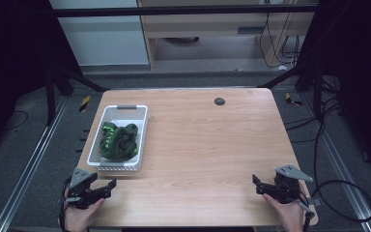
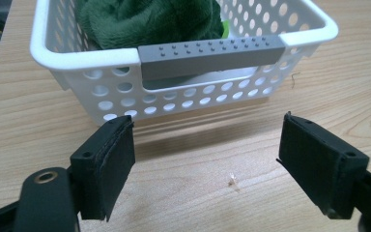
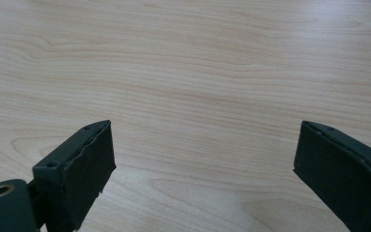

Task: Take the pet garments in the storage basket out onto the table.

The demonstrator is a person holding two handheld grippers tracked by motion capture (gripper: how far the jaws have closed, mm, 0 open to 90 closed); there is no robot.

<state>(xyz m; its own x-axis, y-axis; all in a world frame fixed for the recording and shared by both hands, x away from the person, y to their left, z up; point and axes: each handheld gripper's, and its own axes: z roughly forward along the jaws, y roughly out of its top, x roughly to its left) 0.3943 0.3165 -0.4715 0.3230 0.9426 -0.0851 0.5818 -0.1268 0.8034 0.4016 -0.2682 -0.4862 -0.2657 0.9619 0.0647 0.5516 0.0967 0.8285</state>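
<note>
A white perforated basket (image 1: 144, 126) with grey handles stands on the left half of the wooden table and holds a bundled dark green cloth (image 1: 119, 141) with light green marks. In the left gripper view the basket (image 2: 77, 58) and its grey handle (image 2: 212, 52) lie just ahead, the green cloth (image 2: 149, 19) inside it. My left gripper (image 1: 107, 185) rests at the table's near left corner, open and empty, pointing toward the basket; its jaws (image 2: 205, 140) stand wide apart. Over the near right corner my right gripper (image 1: 257, 182) is open too, jaws (image 3: 203, 150) wide above bare wood.
A small dark round grommet (image 1: 219, 101) sits in the table (image 1: 212, 140) near its far edge. Cables (image 1: 348, 183) trail on the floor to the right. Metal rails and dark frame posts flank the table.
</note>
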